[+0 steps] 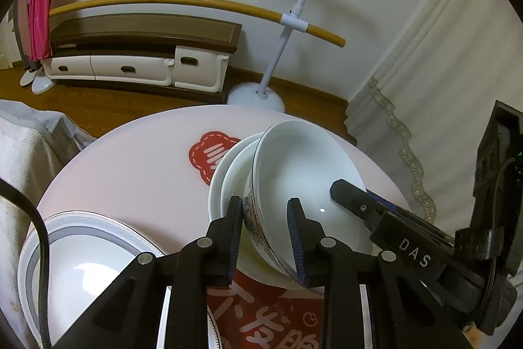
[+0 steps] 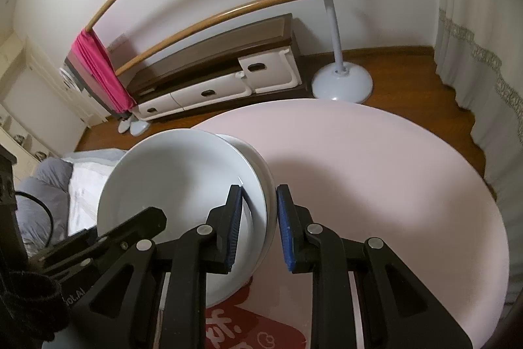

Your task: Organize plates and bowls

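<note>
A white bowl (image 1: 304,172) with a patterned outside is tilted above a stack of two white bowls (image 1: 228,172) on the round pink table (image 1: 130,165). My left gripper (image 1: 266,218) straddles the tilted bowl's left rim, its left pad against the outer wall. My right gripper (image 2: 260,211) straddles the same bowl's right rim (image 2: 258,185); one of its fingers (image 1: 356,201) shows inside the bowl in the left wrist view. A grey-rimmed plate (image 1: 91,254) lies at the near left.
Red printed patches (image 1: 209,156) mark the tabletop. Beyond the table stand a white clothes-rack base (image 1: 258,97), a low cabinet (image 1: 143,67) and curtains (image 1: 425,87). A bed (image 2: 49,185) lies to the left. The table's right half (image 2: 376,185) is bare pink surface.
</note>
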Demonstrator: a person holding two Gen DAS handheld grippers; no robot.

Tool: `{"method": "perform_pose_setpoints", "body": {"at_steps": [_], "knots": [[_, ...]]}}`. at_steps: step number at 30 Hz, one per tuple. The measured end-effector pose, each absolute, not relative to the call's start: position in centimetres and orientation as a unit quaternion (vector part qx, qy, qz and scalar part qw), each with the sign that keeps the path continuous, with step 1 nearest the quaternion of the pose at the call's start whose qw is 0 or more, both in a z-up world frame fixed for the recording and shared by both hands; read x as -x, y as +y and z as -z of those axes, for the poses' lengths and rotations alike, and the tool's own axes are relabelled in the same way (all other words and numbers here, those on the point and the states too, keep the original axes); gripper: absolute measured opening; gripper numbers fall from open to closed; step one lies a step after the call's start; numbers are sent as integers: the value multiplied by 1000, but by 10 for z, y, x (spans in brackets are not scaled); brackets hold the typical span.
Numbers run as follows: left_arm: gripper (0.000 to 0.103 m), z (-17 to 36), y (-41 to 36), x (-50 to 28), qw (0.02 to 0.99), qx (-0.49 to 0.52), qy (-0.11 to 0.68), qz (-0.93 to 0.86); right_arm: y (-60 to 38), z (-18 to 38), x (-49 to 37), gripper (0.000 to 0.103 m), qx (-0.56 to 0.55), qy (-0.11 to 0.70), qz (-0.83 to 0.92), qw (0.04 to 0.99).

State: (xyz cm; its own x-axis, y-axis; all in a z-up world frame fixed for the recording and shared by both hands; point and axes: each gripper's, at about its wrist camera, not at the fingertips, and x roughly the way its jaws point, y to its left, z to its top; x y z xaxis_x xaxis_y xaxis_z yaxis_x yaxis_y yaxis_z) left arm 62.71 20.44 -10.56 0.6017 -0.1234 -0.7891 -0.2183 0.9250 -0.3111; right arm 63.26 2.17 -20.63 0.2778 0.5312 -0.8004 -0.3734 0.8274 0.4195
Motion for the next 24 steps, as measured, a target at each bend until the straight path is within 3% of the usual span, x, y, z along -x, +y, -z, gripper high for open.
{"method": "perform_pose_setpoints", "body": {"at_steps": [9, 12, 21, 24], "knots": [[30, 97, 208, -620, 876, 198, 439, -24, 18, 208, -640, 16, -100, 529, -289, 792], [44, 92, 206, -618, 881, 183, 435, -30, 13, 211, -644, 12, -117, 533, -289, 786], [48, 97, 204, -612, 880, 183, 437, -28, 13, 211, -645, 11, -124, 534, -293, 784], [53, 98, 208, -609, 879, 191, 436, -28, 12, 211, -646, 11, -122, 533, -292, 785]]}}
